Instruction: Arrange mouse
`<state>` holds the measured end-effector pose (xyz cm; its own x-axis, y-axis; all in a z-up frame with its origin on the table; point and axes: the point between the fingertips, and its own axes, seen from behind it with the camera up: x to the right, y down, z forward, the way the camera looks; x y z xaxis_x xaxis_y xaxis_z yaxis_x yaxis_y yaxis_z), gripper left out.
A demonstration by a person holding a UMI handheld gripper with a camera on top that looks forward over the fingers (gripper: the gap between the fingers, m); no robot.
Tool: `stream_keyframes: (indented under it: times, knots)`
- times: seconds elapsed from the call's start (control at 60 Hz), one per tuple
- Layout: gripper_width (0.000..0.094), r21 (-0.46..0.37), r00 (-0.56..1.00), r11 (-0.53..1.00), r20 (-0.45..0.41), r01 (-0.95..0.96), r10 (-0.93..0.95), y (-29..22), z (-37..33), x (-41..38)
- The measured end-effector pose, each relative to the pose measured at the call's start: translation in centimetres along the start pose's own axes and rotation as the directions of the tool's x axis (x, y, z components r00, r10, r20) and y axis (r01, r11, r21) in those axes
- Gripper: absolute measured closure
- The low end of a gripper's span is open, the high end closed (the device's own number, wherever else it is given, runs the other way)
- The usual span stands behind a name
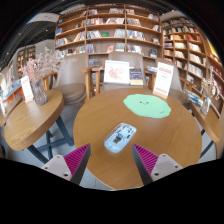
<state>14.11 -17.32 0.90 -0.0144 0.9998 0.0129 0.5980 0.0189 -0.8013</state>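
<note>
the gripper point(112, 158) has its fingers wide apart and holds nothing, the mouse point(120, 137) lies on the round wooden table point(95, 118) just ahead between them, so i would come down centred and close on its sides.
</note>
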Motion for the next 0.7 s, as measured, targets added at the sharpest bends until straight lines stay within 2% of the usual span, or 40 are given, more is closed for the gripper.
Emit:
stream_keyframes:
  times: [0.25,0.7]
  knots:
    - [0.0082,-0.048,1.0,0.999,-0.001,-0.014,0.014,0.5,3.0,-0.2]
    - [0.0079,-0.065,1.0,0.998,0.01,-0.013,0.013,-2.3,6.9,-0.7]
